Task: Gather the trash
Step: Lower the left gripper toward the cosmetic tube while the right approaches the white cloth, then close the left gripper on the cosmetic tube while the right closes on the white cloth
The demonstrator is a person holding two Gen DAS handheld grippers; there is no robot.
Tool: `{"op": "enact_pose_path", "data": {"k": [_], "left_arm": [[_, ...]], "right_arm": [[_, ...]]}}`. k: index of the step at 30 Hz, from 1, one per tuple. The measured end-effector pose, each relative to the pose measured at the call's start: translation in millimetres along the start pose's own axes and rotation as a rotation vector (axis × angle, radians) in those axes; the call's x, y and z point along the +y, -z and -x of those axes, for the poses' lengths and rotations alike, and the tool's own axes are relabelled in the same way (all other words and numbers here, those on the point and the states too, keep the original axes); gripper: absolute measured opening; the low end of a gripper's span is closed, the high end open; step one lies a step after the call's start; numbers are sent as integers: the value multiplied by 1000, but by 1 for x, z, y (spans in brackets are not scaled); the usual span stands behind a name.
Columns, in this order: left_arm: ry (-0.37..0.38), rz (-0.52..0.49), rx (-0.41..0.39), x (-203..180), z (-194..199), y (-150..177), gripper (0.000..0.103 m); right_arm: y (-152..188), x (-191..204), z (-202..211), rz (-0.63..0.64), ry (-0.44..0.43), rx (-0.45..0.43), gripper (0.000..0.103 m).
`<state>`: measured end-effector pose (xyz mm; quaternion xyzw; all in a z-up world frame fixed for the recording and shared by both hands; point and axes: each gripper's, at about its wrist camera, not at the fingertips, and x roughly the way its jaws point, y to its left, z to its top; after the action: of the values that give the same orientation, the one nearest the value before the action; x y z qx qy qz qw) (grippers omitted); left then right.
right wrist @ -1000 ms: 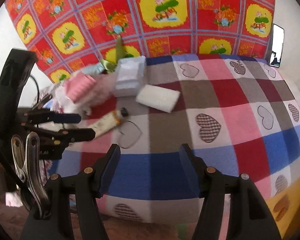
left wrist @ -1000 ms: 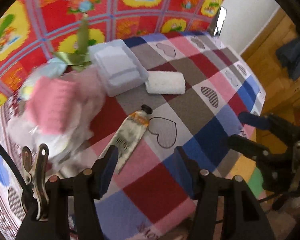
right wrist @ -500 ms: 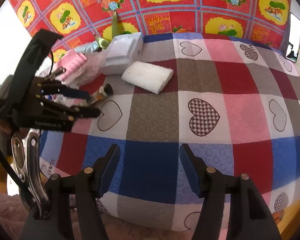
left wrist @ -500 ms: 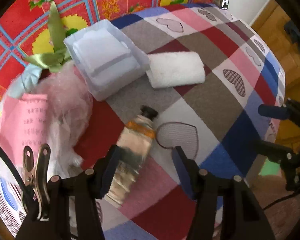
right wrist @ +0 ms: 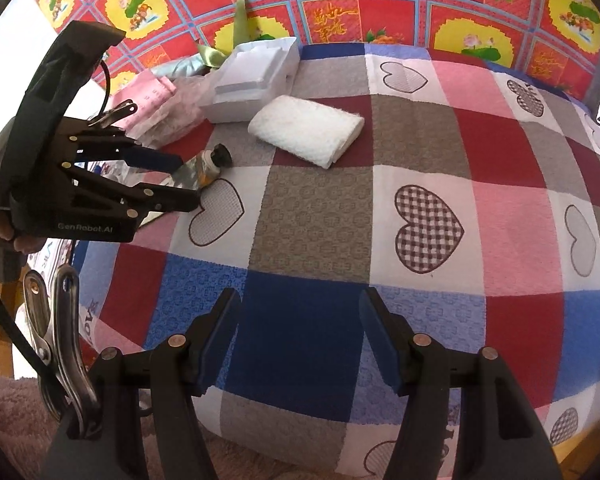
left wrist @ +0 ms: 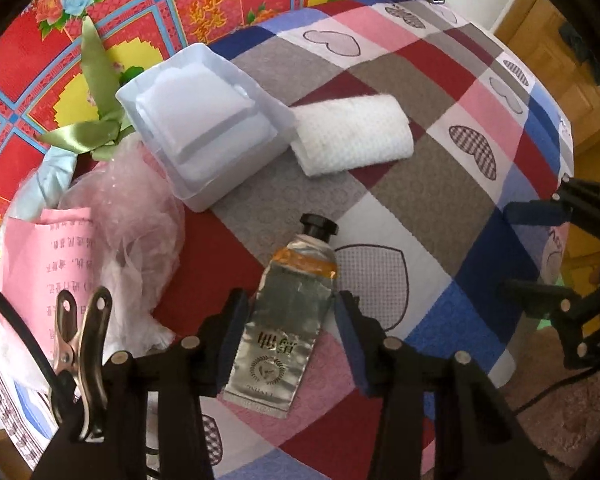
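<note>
A squeezed silver tube (left wrist: 288, 316) with an orange band and black cap lies on the checked heart blanket (left wrist: 432, 204). My left gripper (left wrist: 292, 312) points down over it with one finger on each side of the tube's body. Its jaws are closing, and a thin gap still shows at each pad. In the right wrist view the left gripper (right wrist: 180, 180) straddles the tube (right wrist: 204, 166) at the left. My right gripper (right wrist: 300, 308) hangs open over a blue square near the blanket's front edge, with nothing between its fingers.
A clear plastic box (left wrist: 204, 120), a folded white cloth (left wrist: 352, 134), crumpled pink wrap (left wrist: 128, 216), a pink printed sheet (left wrist: 48, 264) and a green ribbon (left wrist: 96, 120) lie beyond and left of the tube. A red floral cloth (right wrist: 340, 12) hangs behind. The blanket's edge drops off at the right.
My left gripper came down over the tube and its jaws narrowed around it. My right gripper sank closer to the blanket. The tube has not moved.
</note>
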<state>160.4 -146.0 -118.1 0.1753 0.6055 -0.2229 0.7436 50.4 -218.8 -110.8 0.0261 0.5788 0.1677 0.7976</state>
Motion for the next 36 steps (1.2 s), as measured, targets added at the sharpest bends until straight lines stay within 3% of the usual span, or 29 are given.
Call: {"op": "enact_pose_path", "data": {"k": [12,16,23,31,33,36], "left_arm": [[19,92,-32,9,6,12,42],[78,197,-31,18,11,21,41],[52,351,-65,29,24,48,41],[64,566,-135,50,48,85,40],[62,592,-147,53,52,91,13],[68,629,-126,58,51,98,10]], "right_arm": [[4,5,-3,32,-10,24,63],[-5,8,-3,104,5,13,63],[-43,13,-7,259,30,-23,64],[-88,19,-30,409,63,-41,71],[-95,19,-33,418,64,-46,73],[-104,19,-41,427,65,-36,73]]}}
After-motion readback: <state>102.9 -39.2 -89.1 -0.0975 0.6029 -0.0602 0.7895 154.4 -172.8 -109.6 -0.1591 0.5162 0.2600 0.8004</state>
